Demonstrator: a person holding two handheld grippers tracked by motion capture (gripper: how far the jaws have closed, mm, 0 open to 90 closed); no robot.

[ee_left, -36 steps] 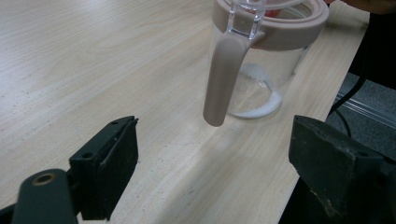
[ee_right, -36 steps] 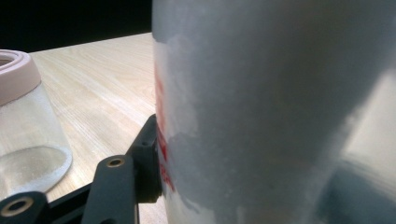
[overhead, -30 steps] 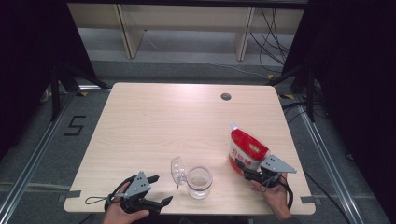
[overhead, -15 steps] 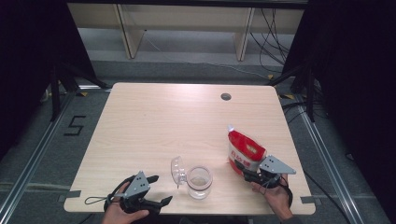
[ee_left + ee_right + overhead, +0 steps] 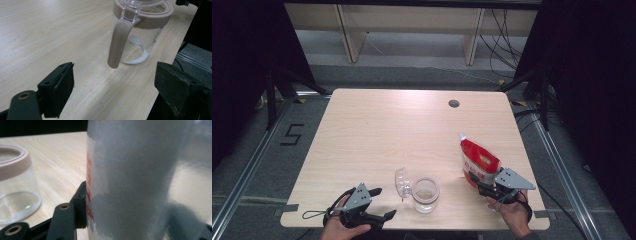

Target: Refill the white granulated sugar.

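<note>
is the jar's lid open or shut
Open. In the high view the clear lid stands swung up at the left side of the jar, whose round mouth is uncovered. A little white powder lies at the bottom.

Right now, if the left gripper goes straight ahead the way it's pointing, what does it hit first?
Most likely the jar: the left gripper is open, and the clasp hanging down the jar's side is dead ahead between its jaws. How far off is hard to judge.

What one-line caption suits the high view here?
Right gripper clamps a red-and-white pouch beside an open clear glass jar on the light wooden table; left gripper open.
</note>
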